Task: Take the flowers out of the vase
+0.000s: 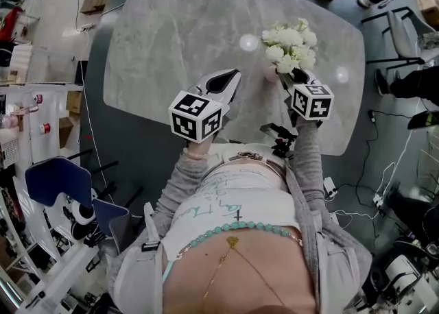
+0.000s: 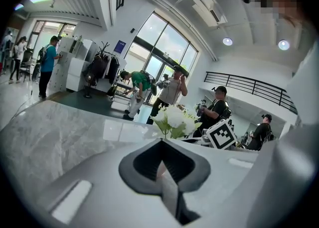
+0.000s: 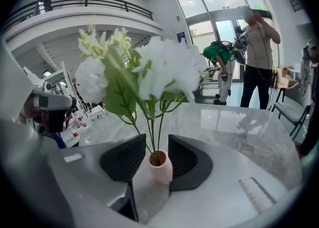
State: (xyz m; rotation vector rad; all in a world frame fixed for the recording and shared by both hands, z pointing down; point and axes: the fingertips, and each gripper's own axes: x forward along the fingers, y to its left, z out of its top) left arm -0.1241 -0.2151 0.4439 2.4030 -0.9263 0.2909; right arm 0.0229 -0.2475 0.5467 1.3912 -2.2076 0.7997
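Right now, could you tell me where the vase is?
In the right gripper view, the pink vase stands upright on the marble table between the right gripper's open jaws, with the white flowers in it.

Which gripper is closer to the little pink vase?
Right. The right gripper has its jaws either side of the vase; the left gripper is off to one side, apart.

The table looks like glossy, grey-veined marble. The vase is smooth, matt pale pink. Pads on the right hand-held gripper are dark, ribbed and matt.
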